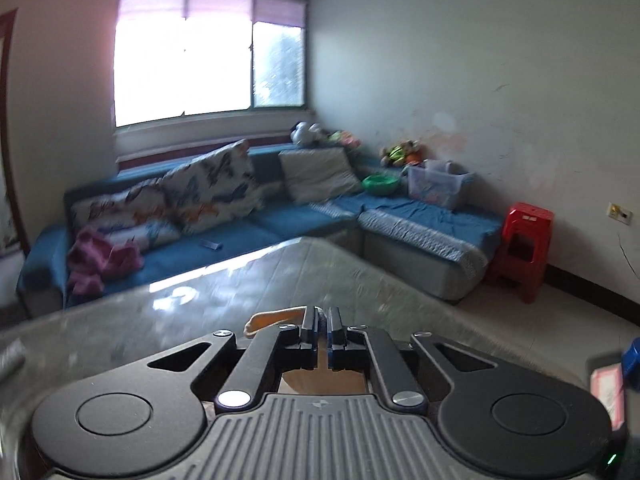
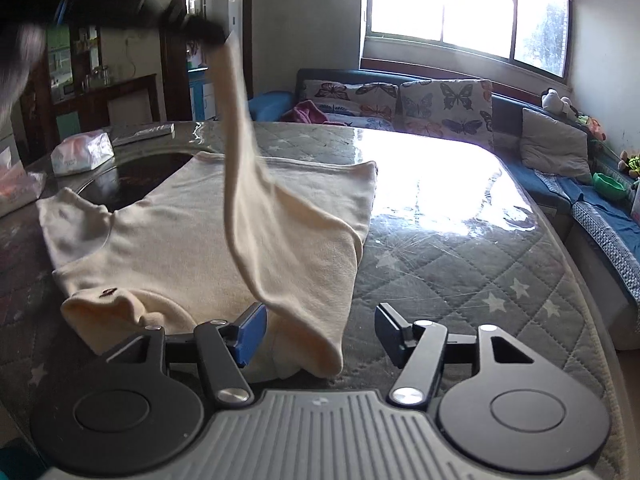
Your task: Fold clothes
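Cream shirt [image 2: 200, 232] lying on the quilted table [image 2: 460, 264]
The left gripper [image 2: 200, 32] is lifting its sleeve above the table; the right gripper [image 2: 320, 332] is gaping beside the shirt's near edge.

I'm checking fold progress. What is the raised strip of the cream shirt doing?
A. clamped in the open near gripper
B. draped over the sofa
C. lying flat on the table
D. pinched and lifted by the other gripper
D: the left gripper pinches the cream shirt, lifting a strip; the right gripper is open.
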`<state>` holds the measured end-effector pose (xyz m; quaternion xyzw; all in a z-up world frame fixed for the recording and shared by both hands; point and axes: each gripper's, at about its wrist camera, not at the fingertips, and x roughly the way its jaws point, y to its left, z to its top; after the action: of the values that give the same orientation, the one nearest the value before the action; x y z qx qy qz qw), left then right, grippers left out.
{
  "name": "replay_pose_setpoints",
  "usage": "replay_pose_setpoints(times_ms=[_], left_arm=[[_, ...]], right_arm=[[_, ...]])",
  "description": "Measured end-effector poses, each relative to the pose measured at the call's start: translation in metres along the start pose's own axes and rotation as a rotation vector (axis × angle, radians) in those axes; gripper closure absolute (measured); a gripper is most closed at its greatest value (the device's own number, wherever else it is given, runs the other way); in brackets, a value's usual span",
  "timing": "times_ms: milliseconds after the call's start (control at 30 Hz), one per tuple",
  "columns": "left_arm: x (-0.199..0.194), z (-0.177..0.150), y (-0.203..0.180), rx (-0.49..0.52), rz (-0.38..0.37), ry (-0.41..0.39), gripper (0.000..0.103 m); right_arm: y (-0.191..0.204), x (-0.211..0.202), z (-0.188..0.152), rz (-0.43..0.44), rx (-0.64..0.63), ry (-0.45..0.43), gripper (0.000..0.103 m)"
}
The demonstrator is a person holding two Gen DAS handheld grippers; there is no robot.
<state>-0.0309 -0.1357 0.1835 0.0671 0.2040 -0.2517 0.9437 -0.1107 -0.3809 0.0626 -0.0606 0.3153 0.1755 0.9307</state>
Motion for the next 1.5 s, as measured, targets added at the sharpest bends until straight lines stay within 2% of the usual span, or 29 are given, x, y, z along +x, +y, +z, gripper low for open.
replay_pose_setpoints(times_ms=[200, 433, 533, 700, 800, 1033, 1167, 1300, 1400, 1433, 1500], left_arm=[[0.008, 0.033, -0.028, 0.056, -0.051, -0.032, 0.099], [0.003, 0.029, -0.026, 0.05, -0.054, -0.049, 0.099], [-0.001, 0.015, -0.012, 0.024, -0.045, -0.038, 0.099], [-0.019, -0.028, 0.023, -0.042, -0.006, 0.005, 0.099], [-0.029, -0.062, 0.045, -0.093, 0.028, 0.053, 0.099], [-0.025, -0.15, 0.083, -0.223, 0.09, 0.233, 0.099], [-0.033, -0.163, 0.084, -0.245, 0.094, 0.251, 0.098], [-0.042, -0.176, 0.086, -0.266, 0.098, 0.268, 0.097], [-0.047, -0.174, 0.09, -0.299, 0.08, 0.256, 0.096], [-0.046, -0.172, 0.092, -0.311, 0.078, 0.253, 0.095], [-0.045, -0.167, 0.095, -0.337, 0.075, 0.246, 0.086]], right_arm=[[-0.002, 0.004, -0.003, -0.016, 0.027, -0.031, 0.042], [-0.023, 0.01, -0.011, -0.097, 0.092, -0.006, 0.042], [-0.028, 0.011, -0.015, -0.141, 0.098, 0.01, 0.042], [-0.031, 0.006, -0.019, -0.157, 0.093, 0.008, 0.04], [-0.029, 0.0, -0.021, -0.155, 0.057, 0.019, 0.04], [-0.019, -0.01, -0.022, -0.165, -0.062, 0.075, 0.038], [-0.014, -0.022, -0.017, -0.14, -0.121, 0.104, 0.04], [-0.007, -0.032, 0.001, -0.091, -0.167, 0.068, 0.047], [-0.004, -0.024, 0.018, -0.032, -0.143, 0.045, 0.055], [-0.003, -0.018, 0.024, -0.01, -0.136, 0.042, 0.06], [0.0, -0.005, 0.034, 0.016, -0.143, 0.04, 0.063]])
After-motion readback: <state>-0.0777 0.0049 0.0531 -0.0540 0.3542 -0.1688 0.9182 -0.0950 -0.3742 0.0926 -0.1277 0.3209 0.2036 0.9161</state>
